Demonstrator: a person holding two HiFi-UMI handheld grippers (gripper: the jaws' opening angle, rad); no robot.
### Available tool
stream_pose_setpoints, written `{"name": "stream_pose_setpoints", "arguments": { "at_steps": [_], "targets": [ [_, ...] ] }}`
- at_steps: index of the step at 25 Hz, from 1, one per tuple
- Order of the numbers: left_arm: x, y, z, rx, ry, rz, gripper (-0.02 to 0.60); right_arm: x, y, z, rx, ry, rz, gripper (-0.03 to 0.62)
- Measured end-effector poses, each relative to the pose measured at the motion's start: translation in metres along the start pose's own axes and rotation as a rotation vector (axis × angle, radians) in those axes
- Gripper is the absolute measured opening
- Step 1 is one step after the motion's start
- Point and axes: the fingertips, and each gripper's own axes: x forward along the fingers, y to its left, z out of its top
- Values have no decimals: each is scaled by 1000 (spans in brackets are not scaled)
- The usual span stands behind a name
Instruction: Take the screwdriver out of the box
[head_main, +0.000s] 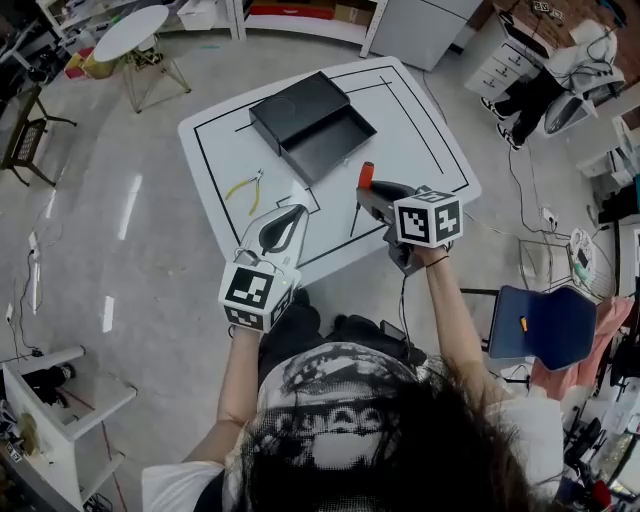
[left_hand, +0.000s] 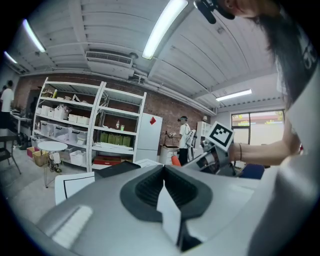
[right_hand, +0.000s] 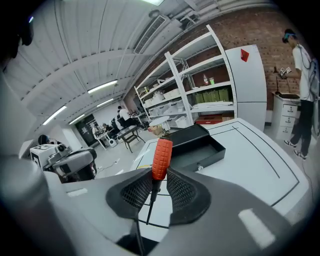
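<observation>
**Screwdriver out of the box, held in the right claw**

The right claw (right_hand: 159, 176) is clenched on the screwdriver (right_hand: 161, 156). Its pads sit on the lower end of the orange handle, and the thin shaft hangs down past the claw toward the white table (head_main: 425, 130). The open black box (head_main: 312, 125) lies beyond the claw tips, apart from the tool, so the lift-out looks done. What is left, I judge, is to carry the tool clear and set it down. The squeeze should stay firm, because the grip sits near the handle's end and the tool could swivel. It is best lowered until the shaft lies flat before letting go.

The left claw (left_hand: 163, 172) has its jaws together with nothing between them. It hovers off to the side of the right claw, over the table's near edge. Yellow-handled pliers (head_main: 247, 187) lie on the table beyond the left claw, well apart from the right one. Between the right claw and the box the table shows only black lines, so nothing seems to block a set-down there.
</observation>
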Motion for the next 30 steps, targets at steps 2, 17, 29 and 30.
{"name": "stream_pose_setpoints", "arguments": {
  "at_steps": [2, 17, 29, 30],
  "targets": [
    [1, -13, -1, -3, 0, 20, 0, -13, 0, -11, -21, 3, 5, 98],
    [-20, -119, -13, -24, 5, 222, 0, -113, -1, -76, -109, -21, 161, 98],
    [-55, -205, -42, -40, 11, 346, 0, -174, 17, -138, -203, -9, 271, 98],
    [-58, -210, -43, -40, 11, 355, 0, -178, 19, -142, -213, -6, 281, 98]
  ]
}}
